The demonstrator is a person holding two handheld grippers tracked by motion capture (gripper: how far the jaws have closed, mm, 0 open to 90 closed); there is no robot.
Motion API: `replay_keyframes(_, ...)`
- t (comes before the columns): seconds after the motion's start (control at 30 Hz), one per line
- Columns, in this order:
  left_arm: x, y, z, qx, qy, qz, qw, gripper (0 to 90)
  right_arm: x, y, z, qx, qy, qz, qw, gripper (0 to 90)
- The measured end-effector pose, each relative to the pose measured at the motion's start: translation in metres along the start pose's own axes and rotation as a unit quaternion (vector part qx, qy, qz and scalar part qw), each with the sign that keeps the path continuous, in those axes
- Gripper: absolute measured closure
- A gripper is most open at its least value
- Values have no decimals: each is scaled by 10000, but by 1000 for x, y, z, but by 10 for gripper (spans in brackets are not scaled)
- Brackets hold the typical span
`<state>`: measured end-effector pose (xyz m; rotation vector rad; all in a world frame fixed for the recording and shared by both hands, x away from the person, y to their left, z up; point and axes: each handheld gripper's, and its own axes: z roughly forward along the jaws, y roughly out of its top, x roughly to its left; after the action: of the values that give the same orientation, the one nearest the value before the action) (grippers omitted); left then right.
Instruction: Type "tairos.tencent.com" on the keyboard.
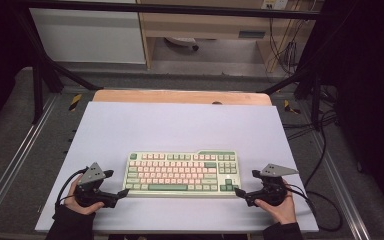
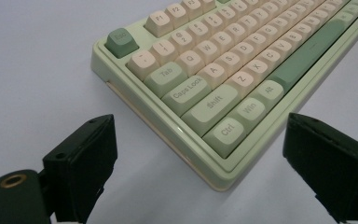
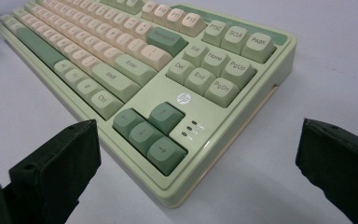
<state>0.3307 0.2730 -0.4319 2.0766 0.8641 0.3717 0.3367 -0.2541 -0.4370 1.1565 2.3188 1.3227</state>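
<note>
High view: a green and cream keyboard (image 1: 182,174) lies flat on the pale worktop (image 1: 180,125), near the person's edge and roughly centred. The left gripper (image 1: 121,193) sits just beside the keyboard's near left corner, its tips pointing at that corner, held by the left hand (image 1: 82,200). The right gripper (image 1: 240,192) mirrors it at the near right corner, held by the right hand (image 1: 279,206).

Left gripper view has both black jaws spread wide apart with nothing between them but the keyboard's Ctrl corner (image 2: 223,135) ahead; whether they touch it cannot be told. Right gripper view likewise shows the jaws wide open and empty, the arrow-key corner (image 3: 151,133) lying between and just beyond them.
</note>
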Motion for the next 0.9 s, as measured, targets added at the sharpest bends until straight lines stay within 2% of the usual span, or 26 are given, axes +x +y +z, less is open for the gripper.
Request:
replay_keyframes(0.6, -5, 3, 0, -5, -11, 52, 10000, 108, 0, 0, -1, -17, 1, -15, 10000, 5)
replay_keyframes(0.9, -9, 9, -2, -70, 33, 4, 10000, 134, 0, 0, 0, 12, 2, -6, 10000, 5)
